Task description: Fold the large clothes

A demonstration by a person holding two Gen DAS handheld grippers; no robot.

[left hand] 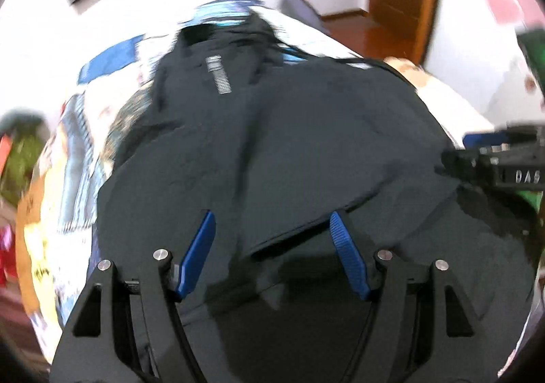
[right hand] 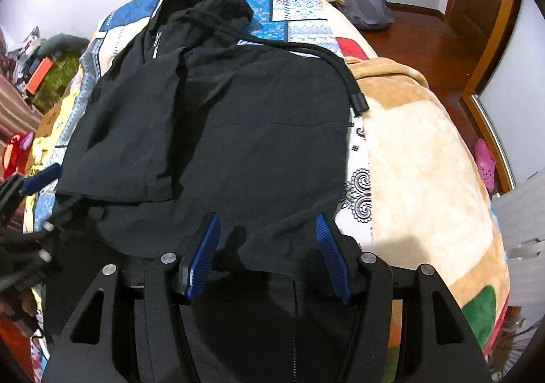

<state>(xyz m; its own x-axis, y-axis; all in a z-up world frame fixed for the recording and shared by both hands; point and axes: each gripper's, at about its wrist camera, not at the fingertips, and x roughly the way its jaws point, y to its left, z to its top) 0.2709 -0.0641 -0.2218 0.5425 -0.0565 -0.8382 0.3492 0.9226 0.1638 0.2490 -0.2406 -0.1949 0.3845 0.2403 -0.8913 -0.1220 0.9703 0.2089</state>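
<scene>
A large black hooded garment (right hand: 238, 104) lies on the bed, partly folded, with its hood and a black drawcord (right hand: 344, 73) at the far end. It fills the blurred left wrist view (left hand: 289, 144), where a white label strip (left hand: 218, 75) shows. My left gripper (left hand: 272, 223) is open just above the garment's near folded edge. My right gripper (right hand: 267, 223) is open over the near hem, with cloth lying between its blue fingers (right hand: 327, 243). The left gripper shows at the left edge of the right wrist view (right hand: 37, 178); the right gripper body shows at the right edge of the left wrist view (left hand: 500, 161).
The bed has a blue patchwork quilt (right hand: 289, 12) and a beige fleece blanket (right hand: 425, 151). A grey-purple bag (right hand: 364, 1) sits on the wooden floor beyond the bed. A pink shoe (right hand: 485, 158) lies at the right. Clutter lies left of the bed (right hand: 47, 73).
</scene>
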